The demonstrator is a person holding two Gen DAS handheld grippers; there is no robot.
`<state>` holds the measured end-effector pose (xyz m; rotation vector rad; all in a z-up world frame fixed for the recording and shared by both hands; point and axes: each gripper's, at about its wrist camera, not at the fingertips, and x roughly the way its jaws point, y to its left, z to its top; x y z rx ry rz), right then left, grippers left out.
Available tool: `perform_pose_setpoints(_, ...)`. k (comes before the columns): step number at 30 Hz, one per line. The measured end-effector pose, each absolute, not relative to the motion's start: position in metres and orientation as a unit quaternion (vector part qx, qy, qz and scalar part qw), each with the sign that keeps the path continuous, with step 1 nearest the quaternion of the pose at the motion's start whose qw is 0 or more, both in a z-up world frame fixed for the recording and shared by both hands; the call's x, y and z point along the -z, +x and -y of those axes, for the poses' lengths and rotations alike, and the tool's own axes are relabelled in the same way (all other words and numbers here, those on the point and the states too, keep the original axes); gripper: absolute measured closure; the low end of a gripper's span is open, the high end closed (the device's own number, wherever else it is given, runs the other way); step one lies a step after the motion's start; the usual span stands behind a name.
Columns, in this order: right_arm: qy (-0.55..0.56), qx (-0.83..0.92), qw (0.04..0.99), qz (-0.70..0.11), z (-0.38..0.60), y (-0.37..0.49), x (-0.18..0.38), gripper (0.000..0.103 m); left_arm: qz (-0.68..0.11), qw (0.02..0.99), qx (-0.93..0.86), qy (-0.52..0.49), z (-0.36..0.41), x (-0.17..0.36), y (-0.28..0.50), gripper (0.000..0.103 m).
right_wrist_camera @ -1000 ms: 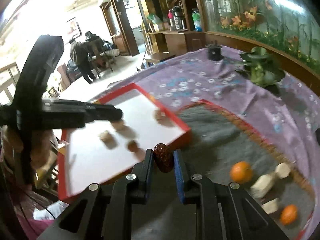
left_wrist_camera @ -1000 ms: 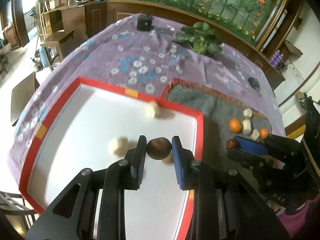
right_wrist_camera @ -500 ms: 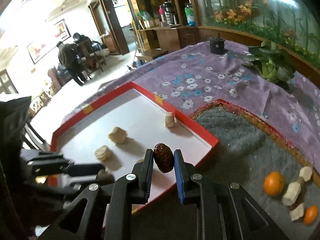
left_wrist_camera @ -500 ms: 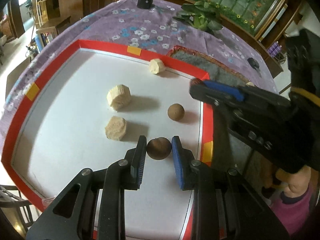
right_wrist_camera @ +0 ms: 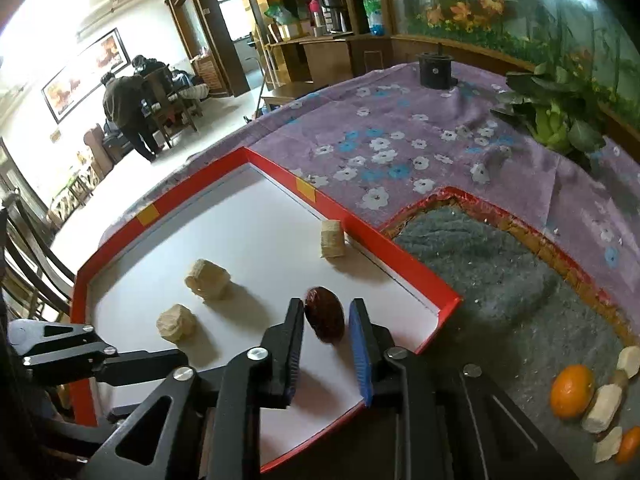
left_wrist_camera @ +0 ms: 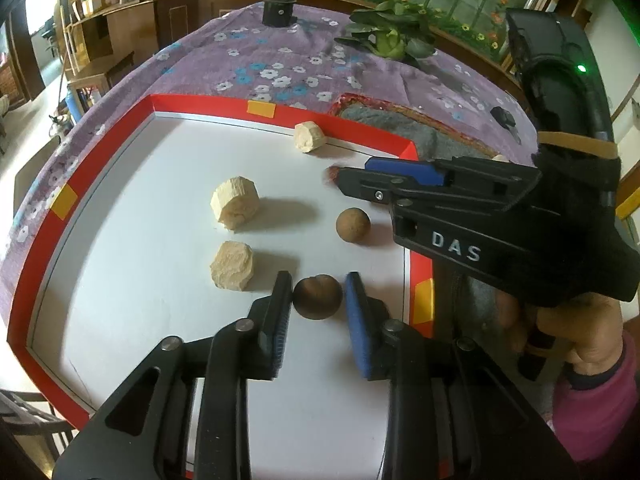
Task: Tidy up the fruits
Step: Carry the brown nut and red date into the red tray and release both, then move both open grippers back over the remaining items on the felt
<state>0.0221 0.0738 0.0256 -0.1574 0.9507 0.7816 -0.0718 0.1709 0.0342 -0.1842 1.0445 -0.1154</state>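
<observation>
A red-rimmed tray (left_wrist_camera: pixel 120 148) with a plain white floor, and small yellow-orange patches on the rim at its far and left edges. On that white: three pale beige chunks (left_wrist_camera: pixel 235 208), a tan ball (left_wrist_camera: pixel 353 225), a dark brown round fruit (left_wrist_camera: pixel 317 296), and over by the tray's right edge a glossy, wrinkled dark red date (right_wrist_camera: pixel 325 319). Both black grippers wear blue pads; the right gripper (right_wrist_camera: pixel 323 354) has white lettering on its side. Beneath it all, a purple tablecloth (right_wrist_camera: pixel 400 120) sprinkled with white and blue flowers. Toward the table's right edge, a grey fuzzy mat (right_wrist_camera: pixel 480 264) trimmed in red and tan carries bright oranges (right_wrist_camera: pixel 571 390) and cream pieces. Pink sleeve (left_wrist_camera: pixel 592 412) there too.
</observation>
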Motion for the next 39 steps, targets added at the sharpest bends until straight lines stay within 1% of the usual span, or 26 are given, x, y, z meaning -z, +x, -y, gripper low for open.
perform_pose_setpoints(1, -0.069, -0.369, 0.813, -0.445, -0.072, 0.021, -0.027, 0.075, -0.497, 0.861, 0.060, -0.091, -0.171, -0.035, -0.073, 0.058)
perform_pose_setpoints(2, -0.064, -0.371, 0.813, -0.444, -0.070, 0.020, -0.028, 0.074, -0.495, 0.861, 0.065, -0.095, -0.171, -0.036, -0.075, 0.050)
perform_pose_setpoints(3, -0.057, -0.373, 0.814, -0.442, -0.067, 0.019, -0.030, 0.074, -0.492, 0.863, 0.070, -0.096, -0.171, -0.037, -0.077, 0.049)
perform_pose_setpoints(10, -0.034, -0.370, 0.826, -0.425, -0.043, 0.000, -0.049, 0.073, -0.481, 0.872, 0.068, -0.068, -0.160, -0.047, -0.082, 0.049)
perform_pose_setpoints(22, 0.023, -0.335, 0.861, -0.382, 0.044, -0.047, -0.080, 0.071, -0.456, 0.886, 0.075, -0.036, -0.114, -0.064, -0.081, 0.049)
perform_pose_setpoints(33, 0.046, -0.254, 0.892, -0.371, 0.137, -0.078, -0.080, 0.070, -0.456, 0.884, 0.104, -0.018, -0.059, -0.069, -0.068, 0.049)
perform_pose_setpoints(34, 0.049, -0.247, 0.894, -0.371, 0.145, -0.080, -0.080, 0.069, -0.458, 0.883, 0.105, -0.018, -0.055, -0.068, -0.067, 0.048)
perform_pose_setpoints(37, 0.055, -0.232, 0.897, -0.372, 0.164, -0.085, -0.075, 0.069, -0.464, 0.880, 0.106, -0.019, -0.044, -0.065, -0.061, 0.041)
perform_pose_setpoints(39, 0.056, -0.222, 0.899, -0.373, 0.177, -0.089, -0.072, 0.069, -0.470, 0.876, 0.108, -0.021, -0.037, -0.063, -0.056, 0.041)
